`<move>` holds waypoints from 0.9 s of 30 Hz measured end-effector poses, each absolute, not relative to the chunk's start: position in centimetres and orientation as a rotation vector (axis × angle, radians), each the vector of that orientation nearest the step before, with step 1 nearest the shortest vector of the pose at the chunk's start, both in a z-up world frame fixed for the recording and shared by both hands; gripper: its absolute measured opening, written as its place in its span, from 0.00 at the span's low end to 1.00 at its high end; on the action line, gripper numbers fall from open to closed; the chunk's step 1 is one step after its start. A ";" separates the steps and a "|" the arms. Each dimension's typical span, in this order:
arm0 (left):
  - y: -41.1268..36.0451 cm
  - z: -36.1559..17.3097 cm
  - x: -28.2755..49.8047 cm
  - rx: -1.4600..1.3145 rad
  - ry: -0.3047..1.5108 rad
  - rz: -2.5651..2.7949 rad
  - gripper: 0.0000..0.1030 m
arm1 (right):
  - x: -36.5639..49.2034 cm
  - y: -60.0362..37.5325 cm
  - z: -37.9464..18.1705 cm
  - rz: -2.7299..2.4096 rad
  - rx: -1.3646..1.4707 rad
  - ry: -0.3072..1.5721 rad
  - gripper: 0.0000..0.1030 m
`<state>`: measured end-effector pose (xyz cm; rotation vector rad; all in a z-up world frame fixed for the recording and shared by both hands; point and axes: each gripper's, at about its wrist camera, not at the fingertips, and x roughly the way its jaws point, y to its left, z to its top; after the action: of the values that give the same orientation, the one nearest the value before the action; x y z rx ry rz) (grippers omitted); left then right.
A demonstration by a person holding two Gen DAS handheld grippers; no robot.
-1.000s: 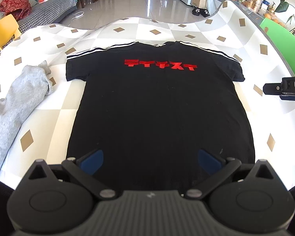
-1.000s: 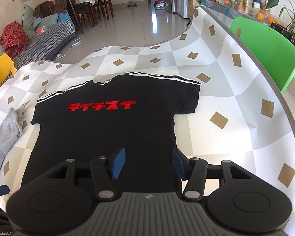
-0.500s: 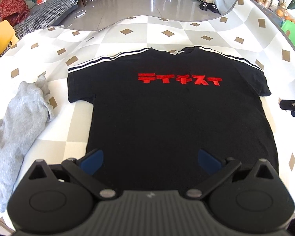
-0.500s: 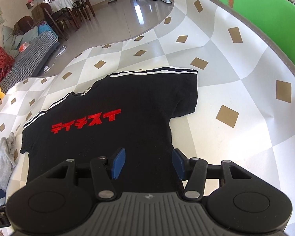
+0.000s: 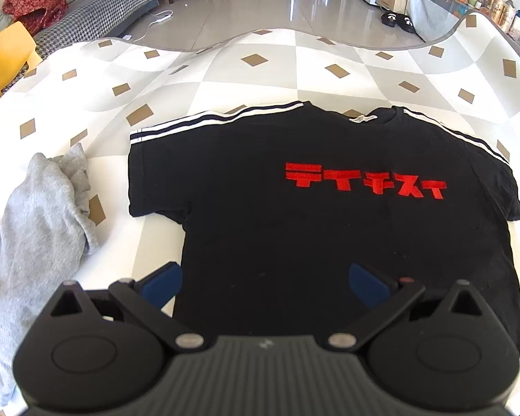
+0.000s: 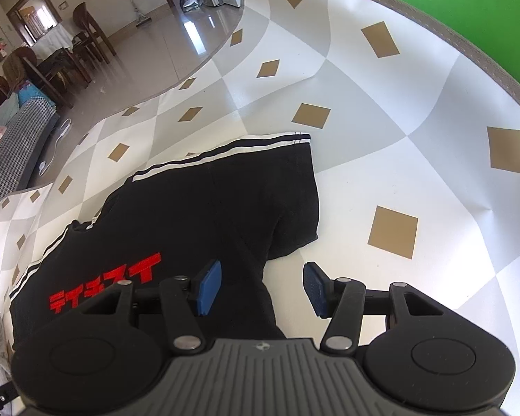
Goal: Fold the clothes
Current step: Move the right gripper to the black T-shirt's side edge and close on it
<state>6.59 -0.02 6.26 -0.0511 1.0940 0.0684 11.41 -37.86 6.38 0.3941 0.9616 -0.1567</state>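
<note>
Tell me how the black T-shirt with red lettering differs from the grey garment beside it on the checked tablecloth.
The black T-shirt with red lettering lies spread flat, sleeves out; the grey garment is crumpled in a heap. The T-shirt bears red lettering and white shoulder stripes; the grey garment is plain. The T-shirt sits mid-table; the grey garment lies near the left edge in the left wrist view. Both rest on the checked tablecloth, unfolded.

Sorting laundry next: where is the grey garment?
In the left wrist view, the grey garment lies crumpled on the table's left side, beside the black T-shirt's left sleeve.
</note>
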 end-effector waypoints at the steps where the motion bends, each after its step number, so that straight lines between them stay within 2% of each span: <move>1: 0.1 6.0 6.9 -0.056 1.101 0.074 1.00 | 11.8 -38.1 6.1 -0.167 0.397 0.960 0.49; 21: -0.2 4.6 11.5 -0.045 1.113 0.063 1.00 | 16.4 -40.3 2.4 -0.280 0.475 0.942 0.49; 25: -0.4 4.5 11.6 -0.046 1.117 0.055 1.00 | 16.9 -39.8 2.0 -0.289 0.455 0.925 0.46; 27: -0.3 4.4 11.7 -0.053 1.121 0.057 1.00 | 17.1 -39.6 1.9 -0.293 0.439 0.915 0.42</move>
<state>11.68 -0.33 4.36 -0.0527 1.1205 0.0566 17.13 -39.60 1.90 0.4393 0.9152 -0.2933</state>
